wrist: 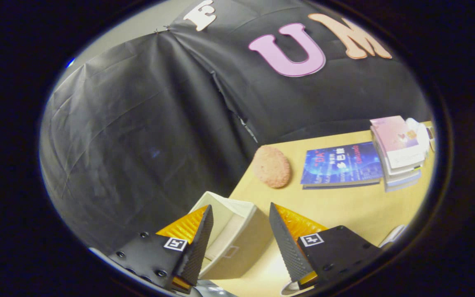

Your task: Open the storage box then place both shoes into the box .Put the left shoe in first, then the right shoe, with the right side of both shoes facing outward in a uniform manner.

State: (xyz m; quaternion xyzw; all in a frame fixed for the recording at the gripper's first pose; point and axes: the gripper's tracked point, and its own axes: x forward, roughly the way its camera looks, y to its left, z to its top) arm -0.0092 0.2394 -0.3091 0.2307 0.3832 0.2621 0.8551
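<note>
Fingers (204, 235) apart, straddling storage box (237, 235)

Pale wooden worktop (344, 206) bearing cream storage box (237, 243), round pink pad (271, 166), blue book (342, 164), stacked books (398, 154).

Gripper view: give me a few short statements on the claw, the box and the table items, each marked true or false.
1. The claw is open, with nothing pressed between its fingers. True.
2. The storage box sits between the fingers at the table edge. True.
3. A shoe lies inside the box. False: the visible part of its inside holds nothing.
4. The blue book lies on top of the book stack. False: it lies flat on the table beside the stack.
5. A round pink pad lies beyond the box. True.
</note>
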